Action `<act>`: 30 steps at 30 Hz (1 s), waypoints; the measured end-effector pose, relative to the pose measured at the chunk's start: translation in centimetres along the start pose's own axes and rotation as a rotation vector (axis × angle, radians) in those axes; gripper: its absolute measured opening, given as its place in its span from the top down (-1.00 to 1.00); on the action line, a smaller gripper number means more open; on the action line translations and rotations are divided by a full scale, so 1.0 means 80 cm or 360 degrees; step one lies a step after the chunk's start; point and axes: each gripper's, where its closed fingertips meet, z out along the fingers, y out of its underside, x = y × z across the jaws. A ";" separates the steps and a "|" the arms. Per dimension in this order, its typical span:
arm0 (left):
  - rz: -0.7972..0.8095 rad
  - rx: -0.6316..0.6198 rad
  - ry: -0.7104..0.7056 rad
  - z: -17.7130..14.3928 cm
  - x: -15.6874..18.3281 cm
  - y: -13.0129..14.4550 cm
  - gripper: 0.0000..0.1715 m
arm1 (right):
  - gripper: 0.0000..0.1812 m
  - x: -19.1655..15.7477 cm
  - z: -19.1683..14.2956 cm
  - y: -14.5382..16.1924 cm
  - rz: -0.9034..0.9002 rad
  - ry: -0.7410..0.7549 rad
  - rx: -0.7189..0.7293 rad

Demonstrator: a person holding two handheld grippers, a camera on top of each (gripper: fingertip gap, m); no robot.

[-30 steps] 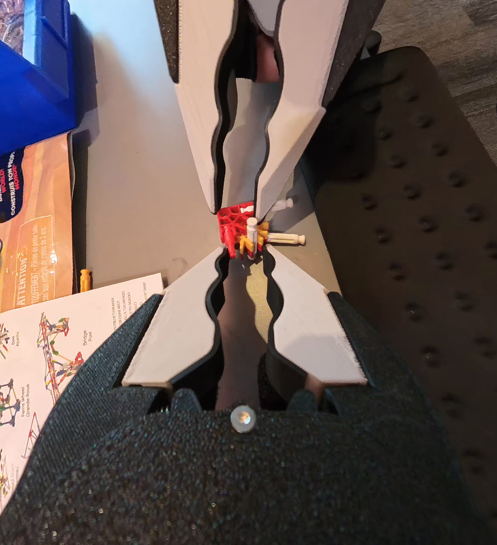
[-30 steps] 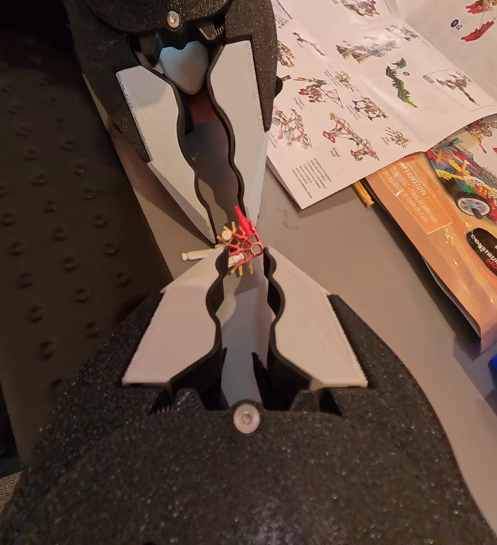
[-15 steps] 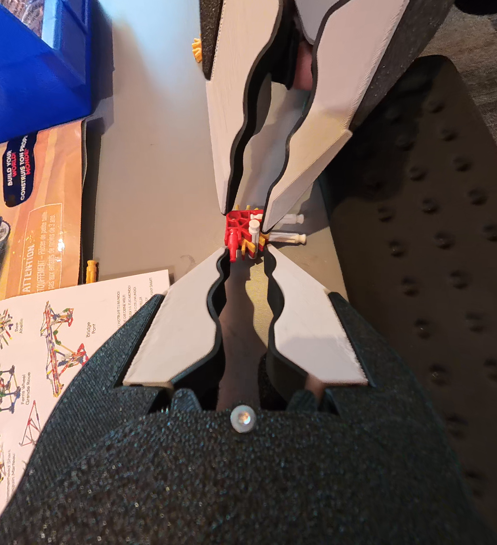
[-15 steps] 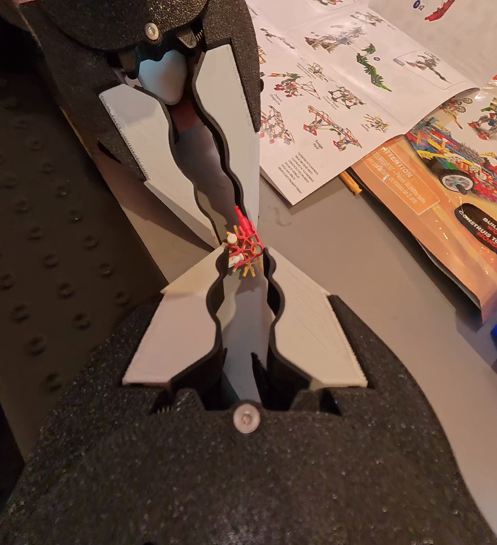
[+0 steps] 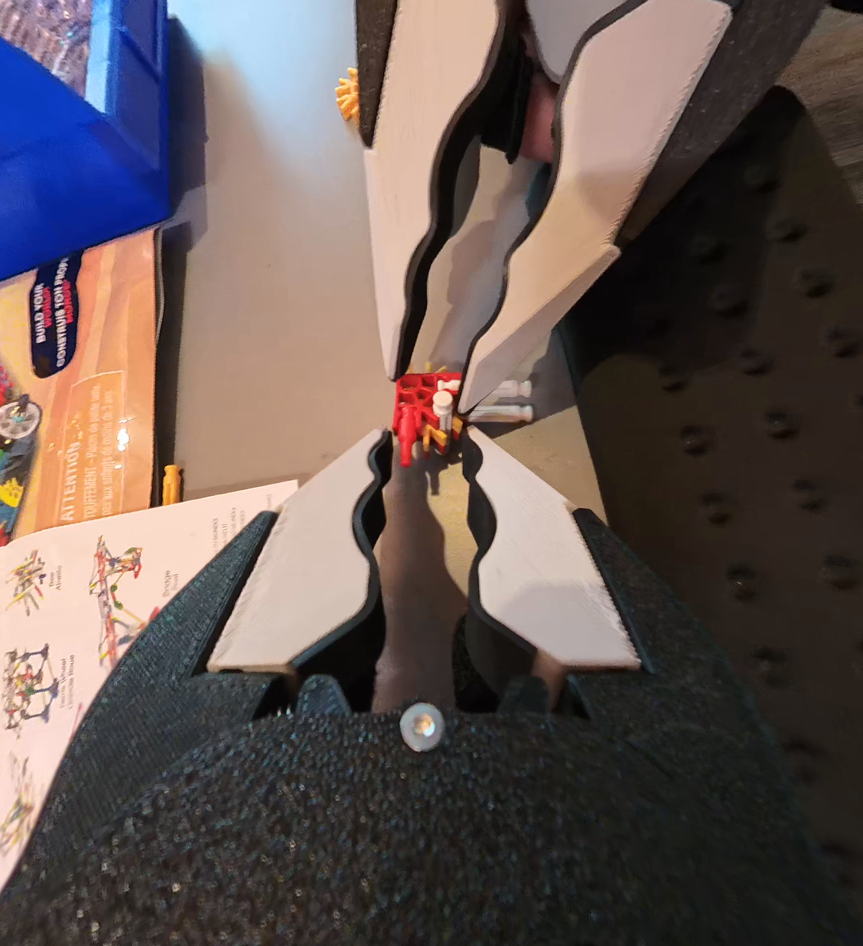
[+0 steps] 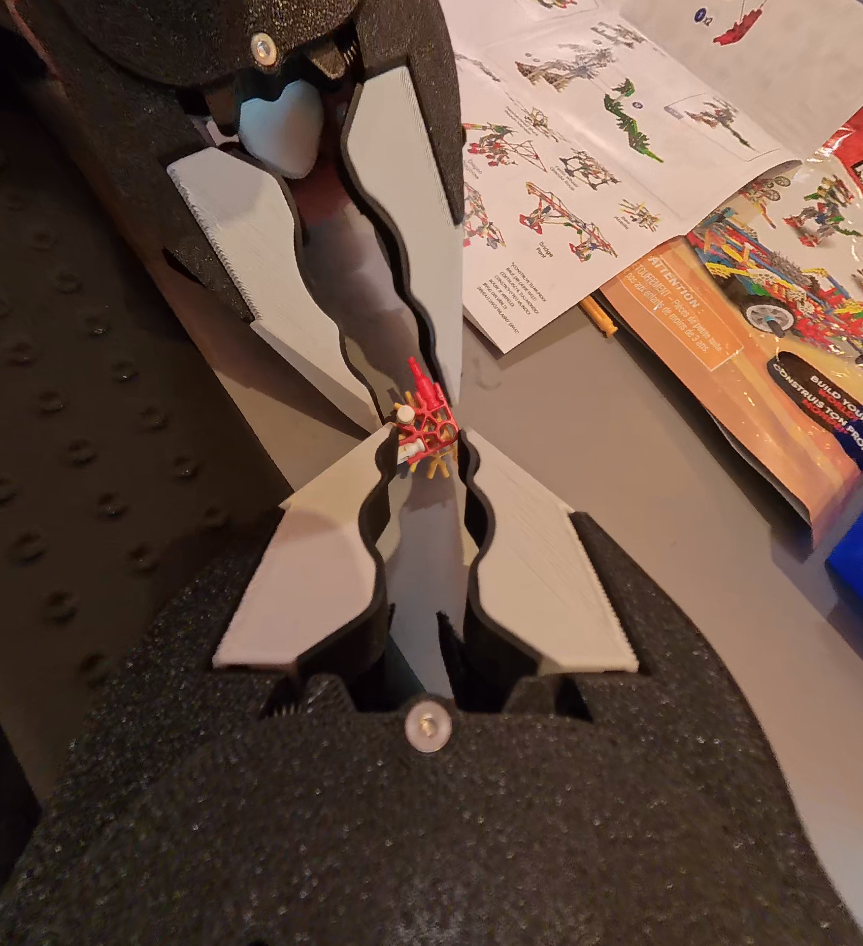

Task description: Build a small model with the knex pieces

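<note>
Left claw [image 5: 425, 435] and right claw [image 6: 424, 435] meet tip to tip, each narrowed onto the same red, yellow and white rod-and-connector cluster [image 5: 422, 409] held between them, just above the surface [image 5: 276, 307], with a leaflet [image 5: 61, 588] left of the left claw

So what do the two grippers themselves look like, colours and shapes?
Both look alike. The left gripper and the right gripper each have a rough, speckled black body with one silver screw at its centre. Each carries two pale grey, wedge-shaped fingers with fine printed ridges, tapering to points. Wavy black pads line their inner edges. No cables or sleeves show.
</note>
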 end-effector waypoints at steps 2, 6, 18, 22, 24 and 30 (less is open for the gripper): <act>0.0028 0.0010 -0.0014 0.001 0.000 -0.002 0.75 | 0.75 -0.002 0.000 -0.001 -0.0001 -0.0021 0.0007; 0.0039 0.0007 0.0005 0.003 0.004 -0.006 0.77 | 0.75 -0.005 -0.001 -0.002 -0.0046 -0.0048 0.0027; 0.0089 -0.0024 -0.0042 0.005 -0.002 -0.006 0.76 | 0.73 -0.001 -0.003 -0.004 0.0076 -0.0119 0.0074; 0.0116 -0.0033 -0.0065 0.006 -0.003 -0.006 0.76 | 0.71 0.002 -0.003 -0.004 0.0139 -0.0166 0.0067; 0.0126 -0.0042 -0.0077 0.006 -0.005 -0.005 0.76 | 0.71 0.003 -0.002 -0.004 0.0132 -0.0159 0.0058; 0.0142 -0.0052 -0.0107 0.006 -0.007 -0.005 0.76 | 0.71 0.005 0.001 -0.005 0.0091 -0.0133 0.0039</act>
